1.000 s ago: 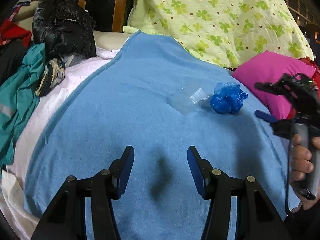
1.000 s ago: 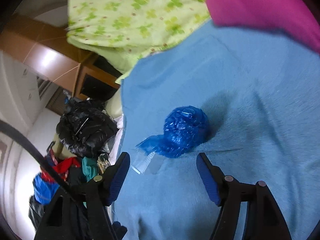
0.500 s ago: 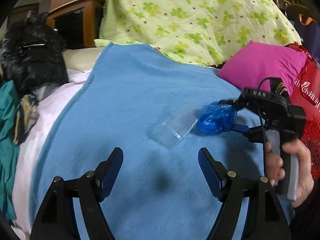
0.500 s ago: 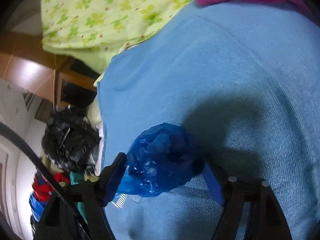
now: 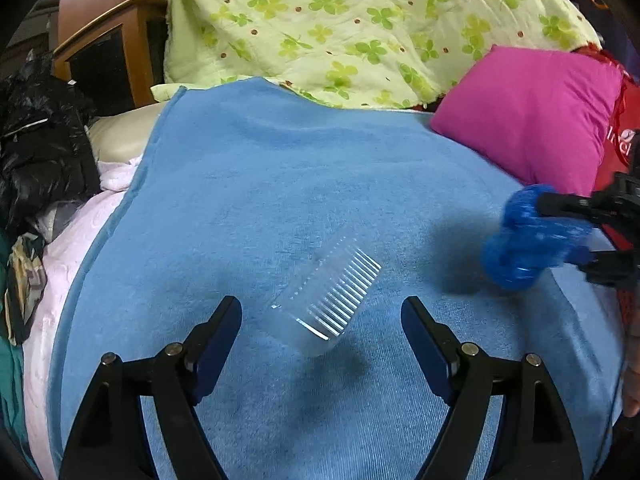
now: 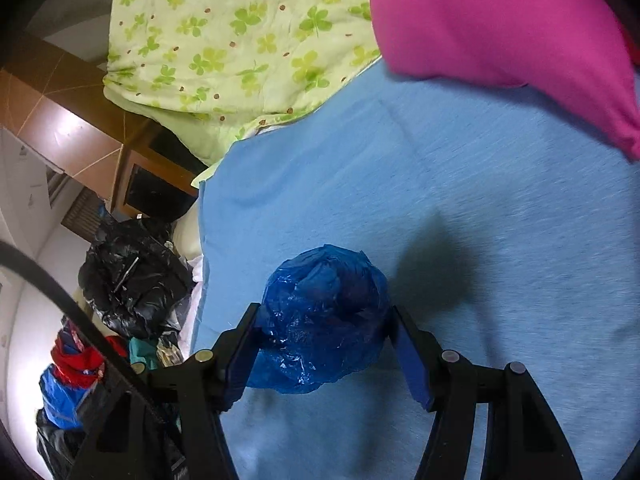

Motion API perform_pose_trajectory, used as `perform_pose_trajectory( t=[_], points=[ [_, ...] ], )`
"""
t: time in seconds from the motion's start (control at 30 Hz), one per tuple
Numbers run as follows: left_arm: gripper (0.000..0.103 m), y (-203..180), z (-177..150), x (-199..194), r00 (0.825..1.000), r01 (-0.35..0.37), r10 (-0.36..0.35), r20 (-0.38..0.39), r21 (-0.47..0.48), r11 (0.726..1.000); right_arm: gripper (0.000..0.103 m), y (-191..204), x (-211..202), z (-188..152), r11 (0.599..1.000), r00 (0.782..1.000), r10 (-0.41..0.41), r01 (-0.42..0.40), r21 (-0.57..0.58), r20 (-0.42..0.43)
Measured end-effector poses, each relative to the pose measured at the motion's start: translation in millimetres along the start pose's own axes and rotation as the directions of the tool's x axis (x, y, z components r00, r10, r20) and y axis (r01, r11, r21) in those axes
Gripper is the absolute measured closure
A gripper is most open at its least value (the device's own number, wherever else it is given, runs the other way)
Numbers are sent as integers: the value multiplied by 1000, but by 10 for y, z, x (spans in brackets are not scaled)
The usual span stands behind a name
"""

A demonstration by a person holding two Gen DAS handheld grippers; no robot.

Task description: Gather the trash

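A clear ribbed plastic wrapper lies on the blue blanket, just ahead of my left gripper. Its jaws are opening wide, with the wrapper lying between and slightly beyond the tips, untouched. A crumpled blue plastic bag hangs above the blanket, and my right gripper is shut on it from both sides. In the left wrist view that same blue plastic bag and the right gripper show at the right edge, lifted off the bed.
A magenta pillow lies at the back right, a green clover-print quilt behind it. A black garbage bag and piled clothes sit off the bed's left side. A wooden cabinet stands behind.
My right gripper closed on the blue bag and lifted it off the blanket to the right. My left gripper widened and moved up to the clear wrapper.
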State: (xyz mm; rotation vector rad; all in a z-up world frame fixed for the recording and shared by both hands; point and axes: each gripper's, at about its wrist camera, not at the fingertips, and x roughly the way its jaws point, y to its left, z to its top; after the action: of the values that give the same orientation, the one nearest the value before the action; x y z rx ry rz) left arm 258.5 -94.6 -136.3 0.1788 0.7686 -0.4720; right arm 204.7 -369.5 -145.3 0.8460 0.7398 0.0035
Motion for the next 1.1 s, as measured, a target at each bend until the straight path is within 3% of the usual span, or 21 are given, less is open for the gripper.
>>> perform_pose_trajectory(
  t=[0.1, 0.17, 0.23, 0.3, 0.47, 0.83, 1.1],
  points=[
    [21, 11, -3, 64, 1000, 7, -8, -22, -11, 1000, 37, -5, -138, -16, 1000, 1000, -7, 7, -30, 11],
    [40, 25, -4, 100, 999, 19, -21, -38, -28, 999, 37, 5, -232, -33, 999, 1000, -6, 7, -52, 21],
    [53, 38, -16, 134, 997, 33, -36, -64, -48, 998, 37, 55, -322, -59, 997, 999, 1, 2, -83, 34],
    [59, 29, -36, 125, 997, 30, -34, -68, -54, 998, 37, 111, -392, -91, 994, 999, 9, -4, -110, 46],
    [95, -9, -62, -50, 997, 52, -55, -57, -64, 997, 37, 251, -609, -188, 980, 996, 24, -6, -198, 90],
    [97, -123, -256, -728, 993, 118, -116, 30, -87, 989, 37, 398, -961, -333, 964, 987, 54, -11, -267, 152],
    [97, -379, -384, -1363, 981, 144, -136, 140, -47, 989, 37, 368, -1399, -487, 960, 971, 81, -15, -281, 226]
  ],
)
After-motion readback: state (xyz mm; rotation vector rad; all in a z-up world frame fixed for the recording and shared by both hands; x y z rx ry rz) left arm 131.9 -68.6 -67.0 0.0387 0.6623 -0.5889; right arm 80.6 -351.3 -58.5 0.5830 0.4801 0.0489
